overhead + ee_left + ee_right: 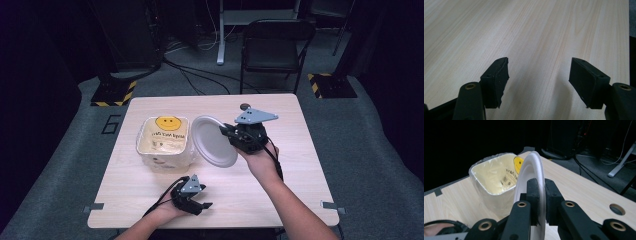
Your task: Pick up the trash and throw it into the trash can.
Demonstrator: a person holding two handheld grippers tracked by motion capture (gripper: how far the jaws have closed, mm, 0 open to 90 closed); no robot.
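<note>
A white foam plate (pixel 214 141) hangs tilted on edge above the middle of the wooden table (pixel 300 150). My right gripper (pixel 225 131) is shut on the plate's rim. In the right gripper view the plate (pixel 530 167) stands edge-on between the two black pads (pixel 551 200). Left of it sits a pale square bin (pixel 164 142) lined with a clear bag and marked with a yellow smiley face; the bin (pixel 492 180) lies just beyond the plate. My left gripper (pixel 204 205) rests low near the table's front edge, open, with bare wood between its fingers (pixel 496 80).
A black chair (pixel 272 47) stands behind the table's far edge. Cables run over the grey floor, and yellow-black striped bases (pixel 115 92) sit at either far corner. A round hole (pixel 617 209) marks the tabletop near the right gripper.
</note>
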